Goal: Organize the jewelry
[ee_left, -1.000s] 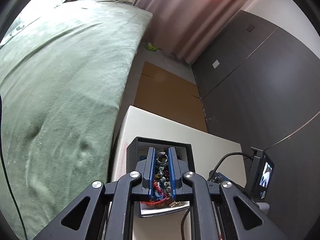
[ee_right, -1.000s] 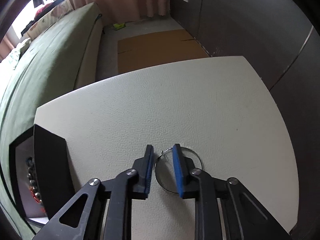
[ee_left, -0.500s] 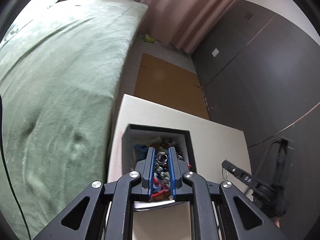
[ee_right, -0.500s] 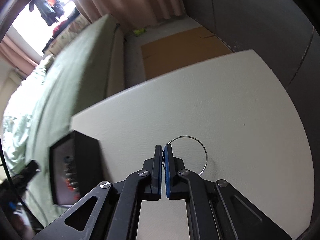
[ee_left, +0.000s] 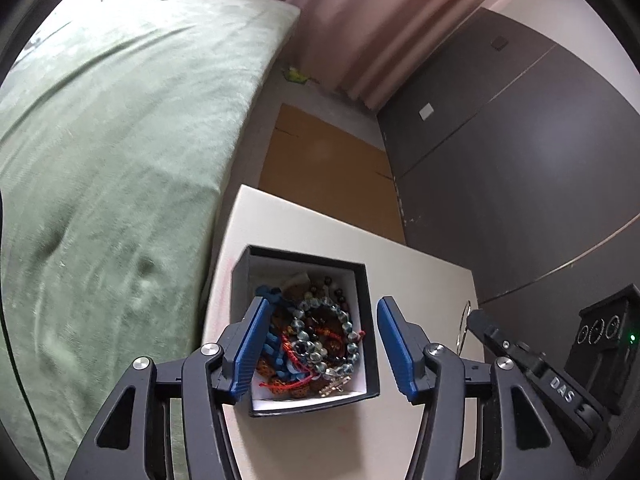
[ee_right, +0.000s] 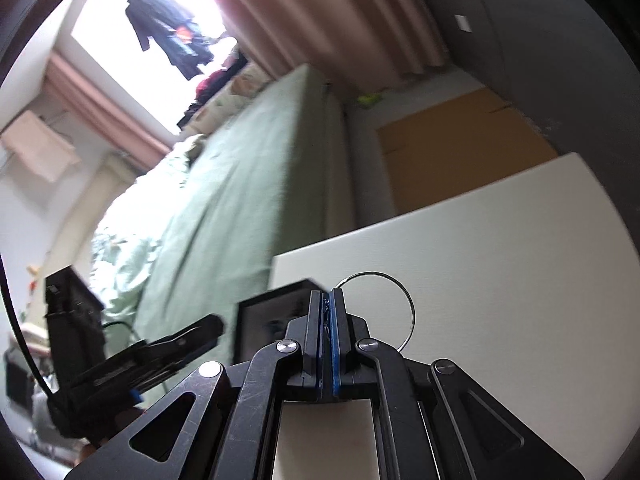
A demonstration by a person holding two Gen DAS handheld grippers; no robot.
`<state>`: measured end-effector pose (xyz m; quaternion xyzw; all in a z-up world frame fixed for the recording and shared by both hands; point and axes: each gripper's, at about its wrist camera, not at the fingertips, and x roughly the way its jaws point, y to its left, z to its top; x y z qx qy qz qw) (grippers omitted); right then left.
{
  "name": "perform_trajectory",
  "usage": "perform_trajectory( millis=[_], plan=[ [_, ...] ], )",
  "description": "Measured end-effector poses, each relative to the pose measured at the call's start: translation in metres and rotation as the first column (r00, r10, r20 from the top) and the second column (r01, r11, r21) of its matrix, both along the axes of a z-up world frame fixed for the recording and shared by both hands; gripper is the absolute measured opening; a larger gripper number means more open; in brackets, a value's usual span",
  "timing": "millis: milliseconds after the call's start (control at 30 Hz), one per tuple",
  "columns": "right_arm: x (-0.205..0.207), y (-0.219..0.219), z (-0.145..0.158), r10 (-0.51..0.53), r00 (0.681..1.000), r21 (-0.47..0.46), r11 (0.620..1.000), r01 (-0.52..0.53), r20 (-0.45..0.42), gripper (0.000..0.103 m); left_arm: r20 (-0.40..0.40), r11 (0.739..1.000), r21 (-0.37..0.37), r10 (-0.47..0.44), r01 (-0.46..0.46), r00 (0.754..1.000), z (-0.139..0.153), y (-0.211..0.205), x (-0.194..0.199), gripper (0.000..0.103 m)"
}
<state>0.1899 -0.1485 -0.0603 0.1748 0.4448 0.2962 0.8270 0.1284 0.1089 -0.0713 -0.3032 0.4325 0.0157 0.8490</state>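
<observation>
While the right gripper (ee_right: 329, 344) has its blue pads pressed together on a thin wire hoop (ee_right: 400, 300), the left gripper (ee_left: 320, 344) hangs with its fingers spread wide above the black box (ee_left: 362, 280). This box stands on the white table (ee_left: 420, 276), near its left edge and close to the green bed (ee_left: 120, 140). Inside lies a tangled heap of beaded bracelets (ee_left: 320, 336), with red and blue cords among them.

The hoop is pinched only at one small part of its rim, and most of the ring sticks out free to the right of the pads, above the table. I judge that this is the weak point: the wire is thin and smooth, so it can turn between the pads or slip out if the hand moves quickly, and then it may roll to the floor. Also the right-hand view is blurred, which suggests fast motion. The two tools are near each other beside the box, so they could knock together, or push the light box toward the table edge. If the hoop is dropped on the heap, it may catch in the cords.

As for writing, the letters "DAS" can be read on the side of the right gripper in the left view (ee_left: 560, 386). Other marks are too small to read.
</observation>
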Motion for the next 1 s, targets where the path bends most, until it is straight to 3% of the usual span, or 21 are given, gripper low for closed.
perform_trajectory(
  millis=[467,500,567,633,800,900,1000],
  plan=[
    [-0.006,0.064,-0.015,0.191,0.982,0.142,0.972,-0.188,-0.007,0.006,0.012,0.990,-0.068,0.124,-0.123,0.992,0.004,0.058,-0.019,0.058],
    [-0.004,0.070,-0.019,0.204,0.979,0.140,0.970,-0.200,-0.018,0.009,0.012,0.989,-0.071,0.131,-0.130,0.991,0.005,0.060,-0.020,0.058],
    [0.000,0.074,-0.026,0.203,0.978,0.101,0.975,-0.196,-0.054,0.037,0.014,0.988,-0.076,0.137,-0.136,0.990,0.006,0.063,-0.022,0.058],
    [0.004,0.069,-0.028,0.162,0.985,0.073,0.985,-0.157,-0.064,0.045,0.021,0.987,-0.078,0.142,-0.140,0.990,0.009,0.063,-0.024,0.058],
    [0.003,0.045,-0.026,0.117,0.990,0.072,0.991,-0.112,-0.074,0.047,0.022,0.991,-0.053,0.120,-0.119,0.993,0.012,0.054,-0.026,0.058],
    [0.001,0.029,-0.022,0.096,0.993,0.069,0.993,-0.091,-0.072,0.055,0.017,0.995,-0.027,0.101,-0.101,0.995,0.013,0.045,-0.026,0.060],
    [-0.002,0.017,-0.018,0.070,0.995,0.044,0.997,-0.067,-0.065,0.060,0.020,0.995,-0.001,0.096,-0.096,0.995,0.014,0.037,-0.027,0.068]
  ],
)
